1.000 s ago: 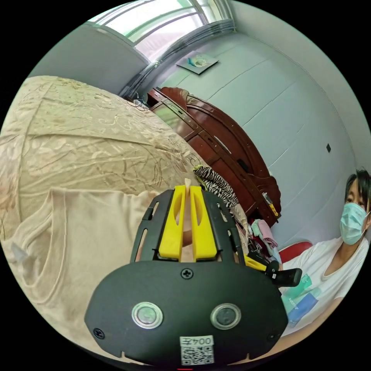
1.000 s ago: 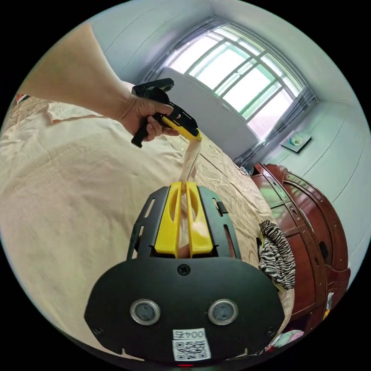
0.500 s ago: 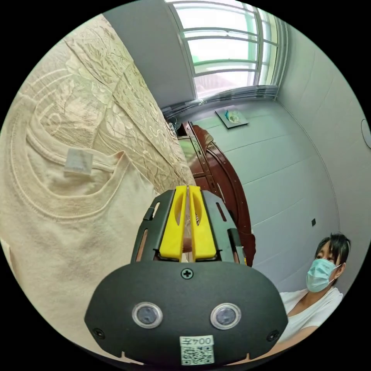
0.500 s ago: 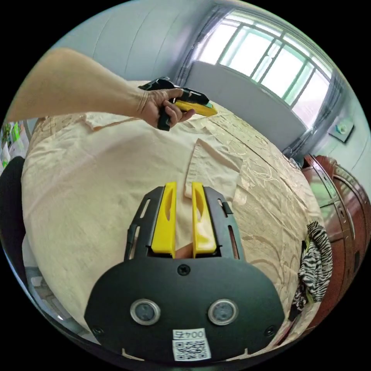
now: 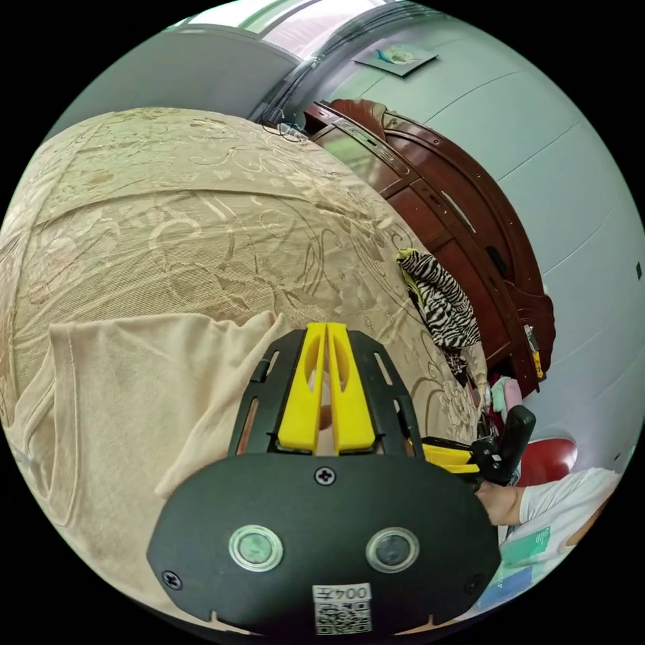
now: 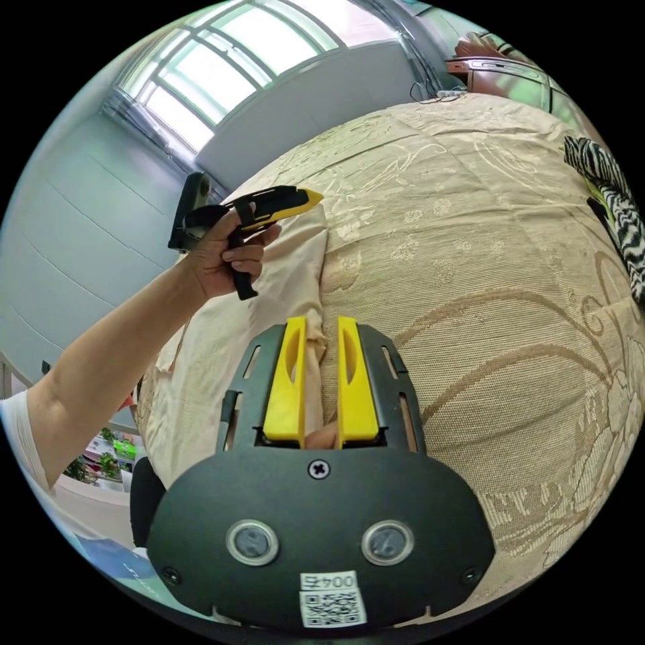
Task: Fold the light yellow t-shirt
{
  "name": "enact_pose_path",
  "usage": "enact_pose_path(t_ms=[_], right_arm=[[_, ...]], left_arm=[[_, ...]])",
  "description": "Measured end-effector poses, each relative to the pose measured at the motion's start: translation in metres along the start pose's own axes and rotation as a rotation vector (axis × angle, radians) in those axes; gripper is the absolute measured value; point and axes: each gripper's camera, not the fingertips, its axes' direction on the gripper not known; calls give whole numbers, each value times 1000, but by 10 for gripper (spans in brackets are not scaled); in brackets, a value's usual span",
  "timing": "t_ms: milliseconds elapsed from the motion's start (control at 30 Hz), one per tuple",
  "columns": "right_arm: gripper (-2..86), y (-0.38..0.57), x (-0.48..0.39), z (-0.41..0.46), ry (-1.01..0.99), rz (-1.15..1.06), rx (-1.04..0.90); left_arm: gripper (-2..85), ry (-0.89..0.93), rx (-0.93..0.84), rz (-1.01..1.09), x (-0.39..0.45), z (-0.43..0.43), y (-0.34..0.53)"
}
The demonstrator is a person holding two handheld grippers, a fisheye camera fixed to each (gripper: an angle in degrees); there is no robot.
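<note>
The left gripper [image 5: 326, 329] has its jaws pressed together, maybe on nothing — hard to see. The right gripper [image 6: 321, 324] is spread apart. The light yellow t-shirt [image 5: 127, 396] lies beside both, on the bed cover [image 6: 484, 269]. Beyond sits a striped cloth [image 5: 440, 306].

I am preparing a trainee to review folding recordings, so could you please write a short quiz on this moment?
1. True or false: the right tool's jaws stand apart, with an edge of the light yellow t-shirt running between them.
2. What lies at the edge of the bedspread, on the side of the wooden cabinet? A) a zebra-striped garment B) a pillow C) a book
3. Fill in: the left tool's jaws are ____.

Key: 1 true; 2 A; 3 shut.
</note>
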Motion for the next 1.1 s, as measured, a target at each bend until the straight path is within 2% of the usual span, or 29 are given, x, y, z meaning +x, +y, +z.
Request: enact_pose_path(t_ms=[33,100,200,300,400,467,533,600,633,700,767,833,933,1000,1067,1100], right_arm=[[14,-1,5,2,-12,-14,-21],[4,2,7,8,34,-44,-98],[-1,14,6,-1,132,-116,-100],[-5,21,19,-11,155,-93,-80],[-5,28,24,-32,161,-117,52],[-3,33,21,-44,66,-158,108],[-1,35,22,-38,24,-163,66],[-1,36,31,-15,60,-125,-92],[-4,38,38,-15,38,-93,-106],[-6,43,38,-32,25,-82,-56],[-6,60,25,-54,50,-146,34],[-7,76,18,-58,56,-165,18],[-7,104,11,-63,61,-128,-20],[-7,123,4,-67,110,-125,-53],[-7,147,0,-58,206,-124,-203],[-7,154,1,-63,199,-111,-206]], left_arm=[[2,-3,7,-17,-1,0,-1],[2,-11,38,-123,-13,-1,-4],[2,39,83,-276,-31,-6,-3],[2,65,144,-309,-23,-19,-1],[2,133,254,-287,-2,-52,4],[2,177,301,-250,15,-79,13],[1,171,282,-218,35,-101,29],[1,118,235,-226,57,-121,65],[1,109,218,-224,62,-124,75],[1,53,122,-283,75,-131,109],[1,92,167,-319,91,-149,133],[1,140,206,-323,114,-163,153],[2,117,78,-314,147,-157,174],[2,66,-121,-345,152,-135,188],[2,159,-40,-444,150,-151,202],[2,223,28,-479,155,-172,210]])
